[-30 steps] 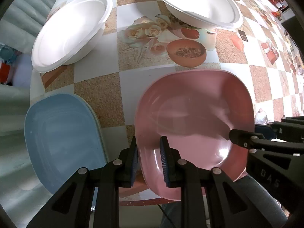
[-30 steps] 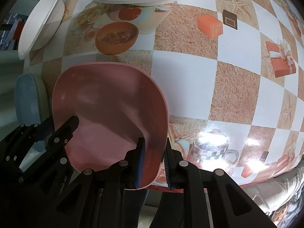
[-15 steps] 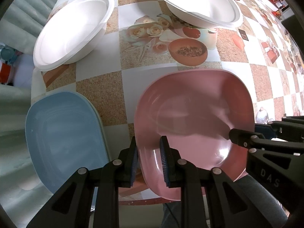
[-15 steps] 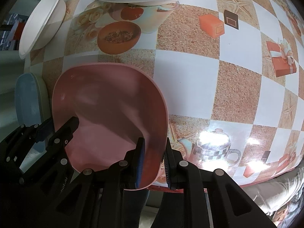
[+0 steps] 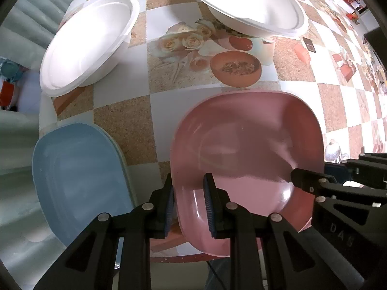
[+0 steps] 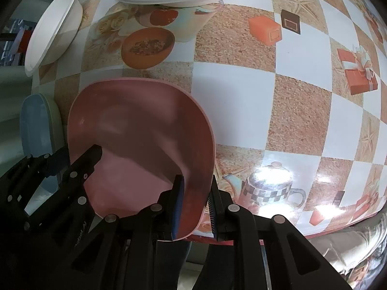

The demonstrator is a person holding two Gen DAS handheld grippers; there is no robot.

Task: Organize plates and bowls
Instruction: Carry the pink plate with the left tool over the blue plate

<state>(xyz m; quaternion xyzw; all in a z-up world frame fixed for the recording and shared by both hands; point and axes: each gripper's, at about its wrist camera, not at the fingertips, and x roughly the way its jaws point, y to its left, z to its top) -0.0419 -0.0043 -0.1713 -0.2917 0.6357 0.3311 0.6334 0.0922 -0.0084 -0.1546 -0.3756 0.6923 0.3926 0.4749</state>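
Observation:
A pink square plate (image 5: 246, 149) is held over the table's near edge by both grippers. My left gripper (image 5: 188, 205) is shut on its left rim, one pad inside and one outside. My right gripper (image 6: 196, 207) is shut on its right rim (image 6: 193, 193). Beside it on the left lies a blue plate (image 5: 77, 181) stacked on a pale one, overhanging the table corner. Two white bowls stand farther back: one at the left (image 5: 89, 41) and one at the top (image 5: 249, 7). The right gripper's fingers (image 5: 314, 183) show at the plate's right side.
The table (image 6: 290, 111) wears a checked oilcloth printed with roses, a teapot and gift boxes. Its near edge runs just under the pink plate. A grey ribbed cushion (image 5: 31, 14) lies beyond the table at the left. A third white dish shows at the top edge.
The pink plate and both grippers have barely shifted. The table's objects sit slightly lower and to the right in both views.

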